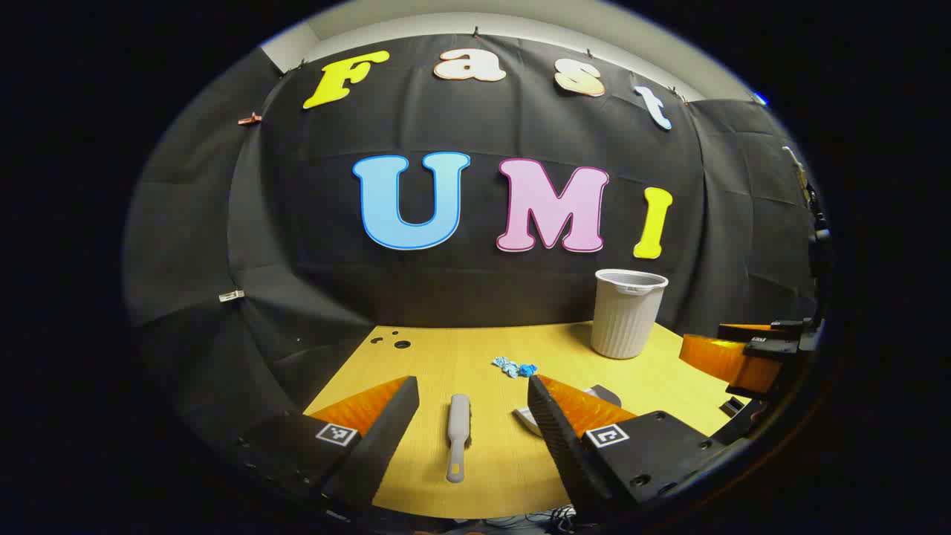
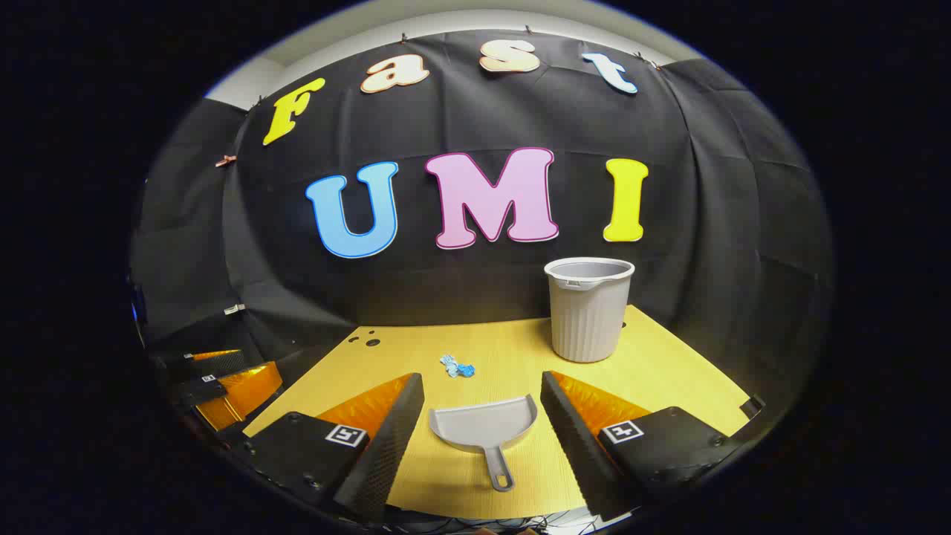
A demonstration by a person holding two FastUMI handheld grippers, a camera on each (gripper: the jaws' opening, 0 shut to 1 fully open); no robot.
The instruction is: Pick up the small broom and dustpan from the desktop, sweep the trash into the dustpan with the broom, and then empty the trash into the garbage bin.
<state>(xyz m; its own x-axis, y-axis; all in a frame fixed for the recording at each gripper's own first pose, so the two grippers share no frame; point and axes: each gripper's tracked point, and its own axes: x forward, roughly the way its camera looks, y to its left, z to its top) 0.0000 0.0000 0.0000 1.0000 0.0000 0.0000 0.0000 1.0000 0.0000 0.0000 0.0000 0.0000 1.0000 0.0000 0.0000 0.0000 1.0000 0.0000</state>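
Observation:
A small grey broom (image 1: 458,437) lies on the yellow desktop (image 1: 446,357), handle toward me, between the fingers of my open left gripper (image 1: 472,394), which hangs above it. A grey dustpan (image 2: 484,429) lies flat with its handle toward me, between the fingers of my open right gripper (image 2: 481,390); part of that dustpan (image 1: 530,420) peeks out beside the left gripper's right finger. Blue crumpled trash (image 1: 514,366) (image 2: 456,366) sits mid-table beyond both tools. A ribbed grey garbage bin (image 1: 626,312) (image 2: 588,307) stands upright at the back right.
The right gripper (image 1: 750,357) shows at the right edge of the left gripper view, and the left gripper (image 2: 215,386) at the left edge of the right gripper view. Small holes (image 1: 394,342) mark the desktop's back left corner. Black cloth walls close behind the table.

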